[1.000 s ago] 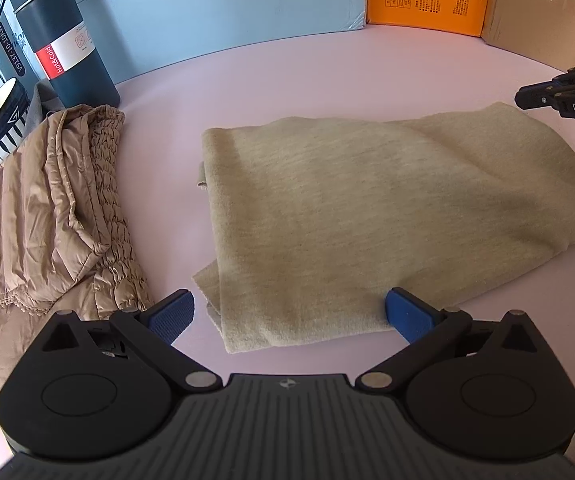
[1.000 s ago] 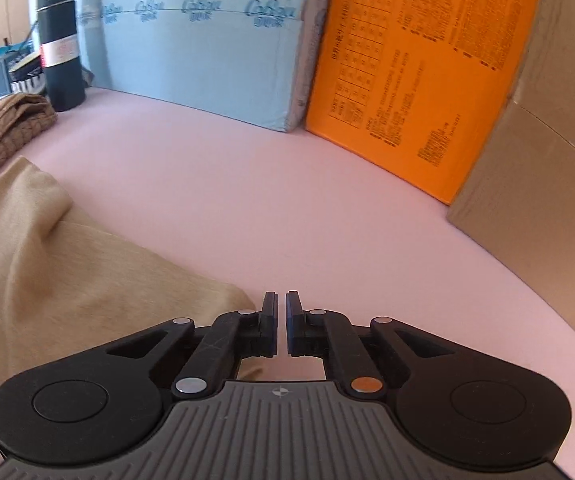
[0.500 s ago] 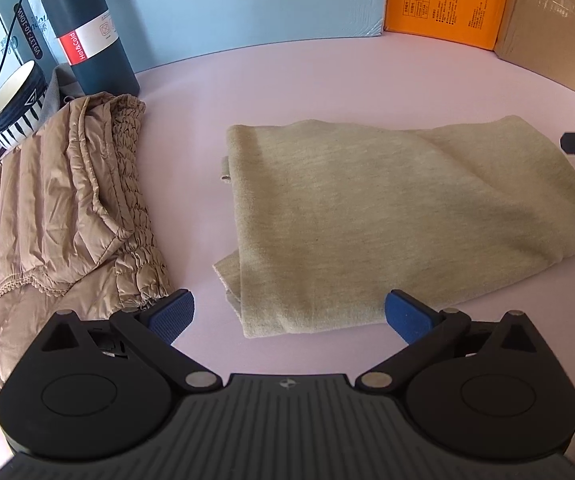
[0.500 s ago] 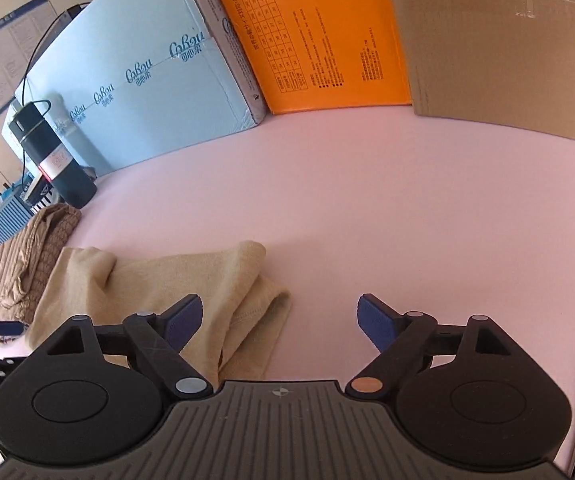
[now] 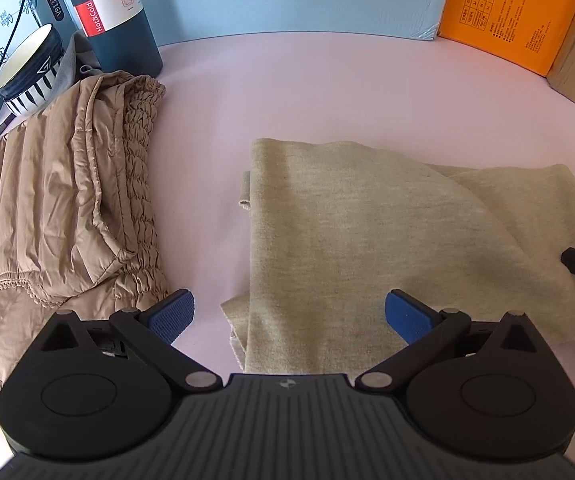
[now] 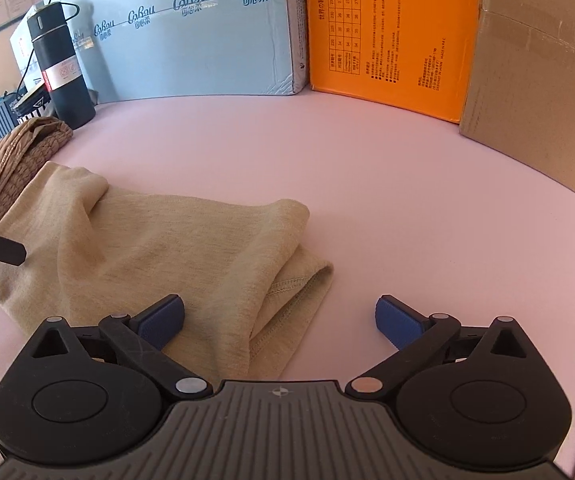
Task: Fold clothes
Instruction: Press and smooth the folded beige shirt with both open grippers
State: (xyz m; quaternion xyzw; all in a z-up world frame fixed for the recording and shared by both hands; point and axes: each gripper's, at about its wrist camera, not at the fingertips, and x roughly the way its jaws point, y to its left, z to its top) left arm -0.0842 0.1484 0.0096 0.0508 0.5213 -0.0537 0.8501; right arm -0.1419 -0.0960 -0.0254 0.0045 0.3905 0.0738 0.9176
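One beige cloth (image 5: 367, 232), one brown jacket (image 5: 55, 200), one flask (image 5: 111, 12) (dark, tall), one bowl (image 5: 31, 72), three boxes (image 6: 207, 40), two grippers (image 5: 289, 316), one table (image 6: 367, 160)

Garment (image 5: 367, 240): beige knit cloth, matt, soft, stitched hem
Jacket (image 5: 55, 208): tan quilted fabric, slight sheen, puckered elastic edge
Table (image 6: 367, 184): pink, smooth, matt
Flask (image 5: 107, 12): dark matt body, paper label
Bowl (image 5: 27, 72): glossy ceramic, striped
Boxes: blue box (image 6: 191, 40) and orange box (image 6: 387, 32) printed card, brown box (image 6: 535, 92) plain cardboard with glossy tape
Left gripper (image 5: 289, 316), right gripper (image 6: 279, 320): matt black plastic, ribbed; blue textured pads (image 5: 171, 314); metal pins
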